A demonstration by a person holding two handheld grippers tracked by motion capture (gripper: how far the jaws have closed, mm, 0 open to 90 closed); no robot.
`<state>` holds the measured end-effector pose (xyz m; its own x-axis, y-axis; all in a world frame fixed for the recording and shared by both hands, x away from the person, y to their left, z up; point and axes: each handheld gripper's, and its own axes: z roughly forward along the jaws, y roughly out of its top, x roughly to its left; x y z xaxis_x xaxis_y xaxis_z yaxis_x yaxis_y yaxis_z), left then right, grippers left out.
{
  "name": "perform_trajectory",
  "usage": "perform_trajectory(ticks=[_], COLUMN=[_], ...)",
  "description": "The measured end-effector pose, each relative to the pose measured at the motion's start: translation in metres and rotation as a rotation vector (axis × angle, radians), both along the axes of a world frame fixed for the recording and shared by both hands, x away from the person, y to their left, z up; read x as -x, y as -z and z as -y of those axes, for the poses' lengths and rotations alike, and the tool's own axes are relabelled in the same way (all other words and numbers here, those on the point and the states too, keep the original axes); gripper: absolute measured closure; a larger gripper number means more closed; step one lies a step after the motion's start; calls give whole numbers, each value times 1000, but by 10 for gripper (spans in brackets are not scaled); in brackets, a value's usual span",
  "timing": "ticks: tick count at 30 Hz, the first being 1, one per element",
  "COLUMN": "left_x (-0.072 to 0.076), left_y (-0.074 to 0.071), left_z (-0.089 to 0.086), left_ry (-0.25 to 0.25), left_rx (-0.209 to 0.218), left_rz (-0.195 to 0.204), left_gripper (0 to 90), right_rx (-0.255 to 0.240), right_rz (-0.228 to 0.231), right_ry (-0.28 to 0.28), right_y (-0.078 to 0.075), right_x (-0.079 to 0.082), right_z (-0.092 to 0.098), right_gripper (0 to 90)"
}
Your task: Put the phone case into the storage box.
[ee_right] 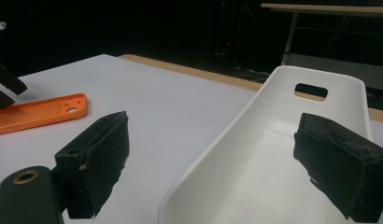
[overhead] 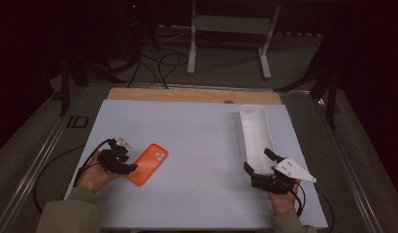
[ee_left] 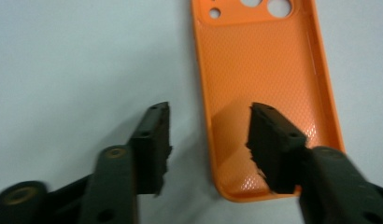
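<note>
An orange phone case lies inside-up on the white table, camera holes toward the far side. My left gripper is at the case's near end. One jaw is outside the case on the table and the other over its inside, so the side wall stands between them with a gap on each side. My right gripper is open at the near end of an empty white tray. One jaw is outside its wall and one inside, and neither touches it.
The tray runs lengthwise along the table's right side. A wooden strip borders the far edge. Beyond it, a white frame stand and cables sit on the floor. In the right gripper view, the case lies far left.
</note>
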<state>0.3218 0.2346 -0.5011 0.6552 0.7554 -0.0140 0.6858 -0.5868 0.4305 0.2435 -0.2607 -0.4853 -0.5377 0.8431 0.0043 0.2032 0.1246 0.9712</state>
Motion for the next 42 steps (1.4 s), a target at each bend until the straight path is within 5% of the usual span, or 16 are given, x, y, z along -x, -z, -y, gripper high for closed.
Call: perform_trajectory(ticks=[8, 15, 33, 42], left_x=[-1, -3, -4, -1], left_y=[4, 8, 7, -2], left_z=[-3, 0, 0, -5], left_ry=[7, 8, -16, -40], left_rx=[-14, -21, 3, 59], left_rz=[-45, -62, -85, -33], left_gripper=[755, 854, 900, 900], right_rx=[-2, -3, -2, 0], right_rz=[1, -1, 0, -2], right_ry=[0, 0, 2, 1], right_y=[0, 0, 0, 1], right_x=[0, 0, 0, -1], right_z=[1, 1, 1, 0], right_gripper=[104, 104, 105, 105])
